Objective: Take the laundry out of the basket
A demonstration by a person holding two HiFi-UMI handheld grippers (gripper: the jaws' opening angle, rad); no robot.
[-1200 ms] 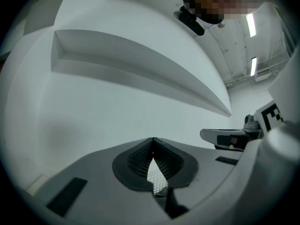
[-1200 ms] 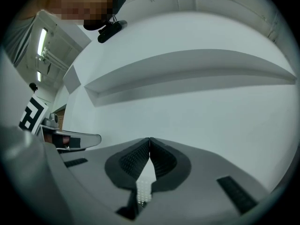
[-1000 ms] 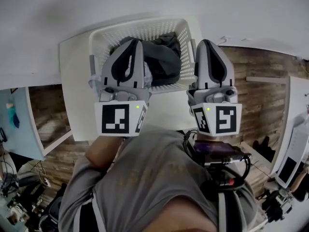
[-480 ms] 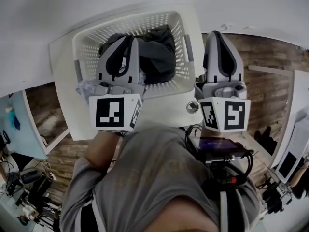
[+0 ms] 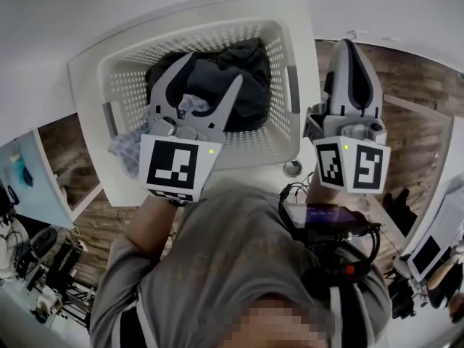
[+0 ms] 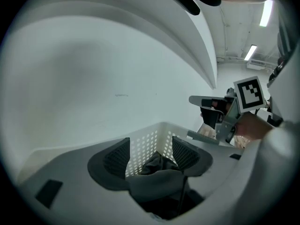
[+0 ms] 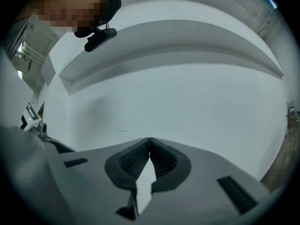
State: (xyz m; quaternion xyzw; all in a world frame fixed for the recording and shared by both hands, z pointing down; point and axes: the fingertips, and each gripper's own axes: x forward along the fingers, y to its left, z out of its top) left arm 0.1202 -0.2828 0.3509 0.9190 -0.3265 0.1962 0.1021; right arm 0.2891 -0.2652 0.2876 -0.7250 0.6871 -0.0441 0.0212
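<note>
A white perforated laundry basket (image 5: pixel 181 22) (image 6: pixel 154 128) stood on the white tabletop (image 5: pixel 261 176), taking up most of it, its far side towards the wall. The laundry (image 5: pixel 246 67) (image 6: pixel 159 165), a heap of dark garments, lay inside the basket, mostly against its far wall and right half. The left gripper (image 5: pixel 214 67) (image 6: pixel 151 144) hung over the basket's left half and pointed down into it. Its jaws had just been opening and stood released, well apart. In the left gripper view a dark fold of cloth rose between them, but neither pad pressed on it. A pale bluish patterned piece (image 5: pixel 125 147) showed at the basket's near left corner, just beside that gripper's body; whether it lay inside or outside the wall could not be told. The right gripper (image 5: pixel 346 46) (image 7: pixel 149 142) was outside the basket, beside its right wall and about over the tabletop's right edge, with the wooden floor (image 5: pixel 413 122) beyond. Its jaws were clenched tip to tip with nothing between them, facing the blank wall. A small round object (image 5: pixel 292 167) sat on the tabletop near the basket's near right corner.
</note>
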